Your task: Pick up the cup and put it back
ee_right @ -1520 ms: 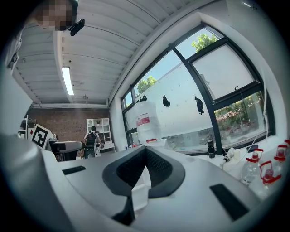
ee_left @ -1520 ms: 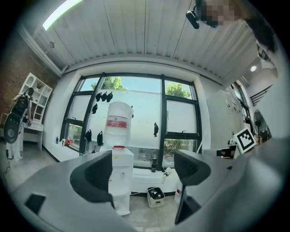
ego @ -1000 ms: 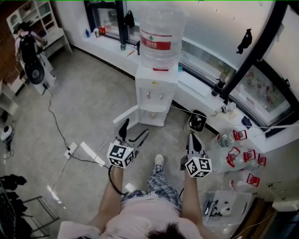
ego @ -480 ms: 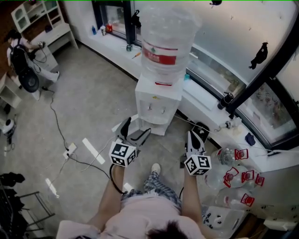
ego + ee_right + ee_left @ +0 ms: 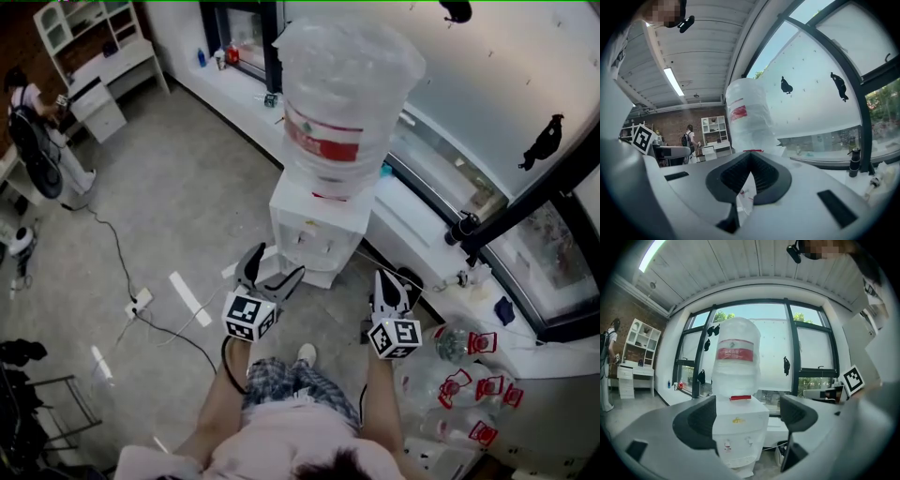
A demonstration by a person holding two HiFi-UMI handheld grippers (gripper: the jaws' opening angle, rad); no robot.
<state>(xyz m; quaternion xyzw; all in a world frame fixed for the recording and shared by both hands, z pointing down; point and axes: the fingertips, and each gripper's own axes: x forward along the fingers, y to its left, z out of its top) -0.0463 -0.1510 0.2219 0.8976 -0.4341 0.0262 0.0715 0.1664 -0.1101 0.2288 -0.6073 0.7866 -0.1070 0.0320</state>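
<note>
Cup unseen; 2 claws (image 5: 272, 265) (image 5: 386, 279) before dispenser (image 5: 314, 223)

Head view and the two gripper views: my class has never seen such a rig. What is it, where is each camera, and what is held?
There is no robot: a person holds a two-jaw tool in each hand. The head view looks down from the person's head at the left gripper and right gripper, before a white water dispenser carrying a large bottle. Each gripper view looks along that tool's own jaws. The left jaws stand apart, only the distant dispenser showing between them; the right jaws are together. Neither holds anything, and no cup shows. A power strip lies on the floor.
</note>
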